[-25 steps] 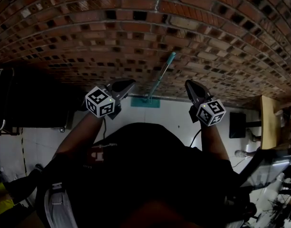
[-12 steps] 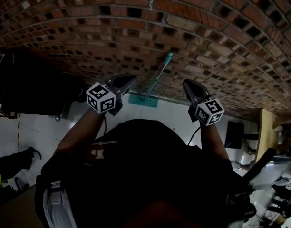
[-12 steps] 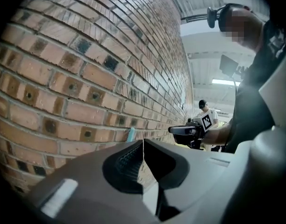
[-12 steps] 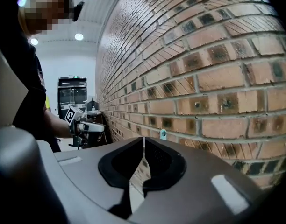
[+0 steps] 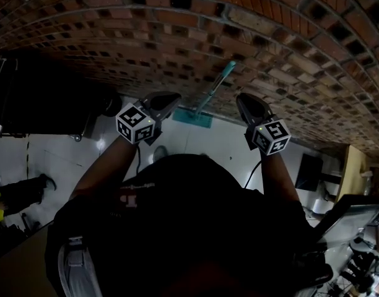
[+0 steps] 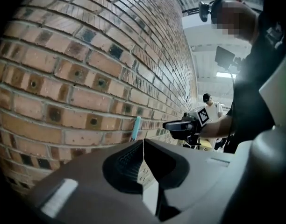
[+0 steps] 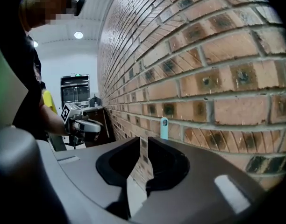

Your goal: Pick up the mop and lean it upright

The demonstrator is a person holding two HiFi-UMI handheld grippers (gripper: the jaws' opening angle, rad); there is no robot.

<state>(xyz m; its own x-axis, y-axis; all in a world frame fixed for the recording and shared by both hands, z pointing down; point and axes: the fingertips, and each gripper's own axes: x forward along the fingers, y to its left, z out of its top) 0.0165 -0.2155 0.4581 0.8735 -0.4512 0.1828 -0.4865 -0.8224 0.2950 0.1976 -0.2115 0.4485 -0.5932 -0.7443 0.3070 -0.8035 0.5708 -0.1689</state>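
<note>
The mop stands leaning on the brick wall, its teal handle [image 5: 214, 88] slanting up from the teal mop head [image 5: 192, 117] on the floor. The handle's top end shows in the left gripper view [image 6: 136, 127] and in the right gripper view [image 7: 164, 127]. My left gripper [image 5: 172, 98] hangs left of the handle, apart from it, with its jaws shut and empty [image 6: 143, 142]. My right gripper [image 5: 241, 99] hangs right of the handle, also apart. Its jaws [image 7: 144, 143] have just been opening and stand a narrow gap apart with nothing between them.
The brick wall [image 5: 282, 48] fills the space ahead. A dark cabinet [image 5: 47, 104] stands at the left, with a person's leg [image 5: 22, 190] on the pale floor below it. A black box [image 5: 308, 172] and a wooden table [image 5: 353, 159] are at the right.
Both grippers have sunk a little in front of the wall. The mop has stayed leaning where it was.
</note>
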